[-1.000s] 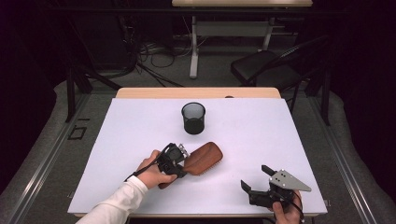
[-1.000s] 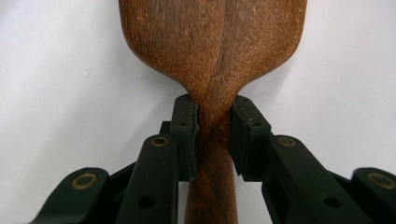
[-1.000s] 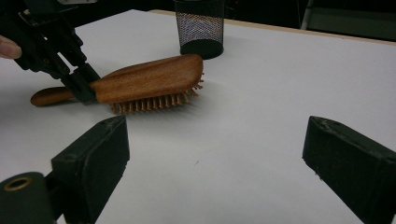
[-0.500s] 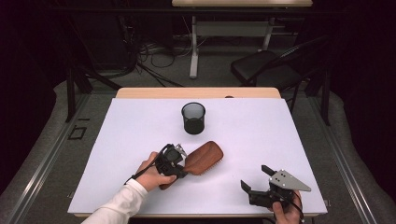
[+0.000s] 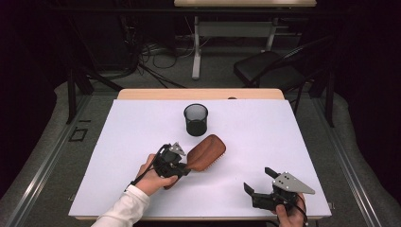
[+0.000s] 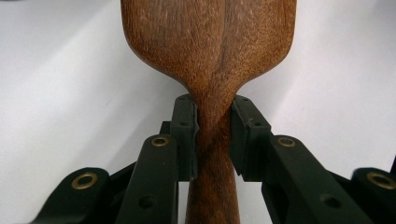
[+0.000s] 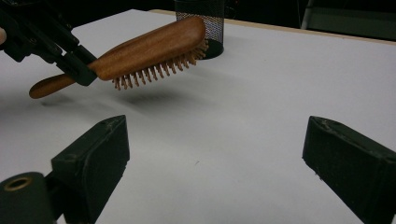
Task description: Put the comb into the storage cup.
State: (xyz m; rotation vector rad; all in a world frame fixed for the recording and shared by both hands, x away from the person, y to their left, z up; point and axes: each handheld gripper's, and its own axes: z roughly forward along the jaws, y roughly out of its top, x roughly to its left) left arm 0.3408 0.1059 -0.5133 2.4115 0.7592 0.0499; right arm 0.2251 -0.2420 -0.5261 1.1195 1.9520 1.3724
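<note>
Left tongs clenched on brush at narrow neck between handle and head. Brush held clear of counter, bristles down, head tilted up toward cup just beyond it, near counter middle. Right tongs released, jaws wide, resting at near right edge, well apart from brush. Likely step: carry brush to cup. To do well: keep clamp firm on neck, lift head above rim before swinging over, avoid nudging cup.
</note>
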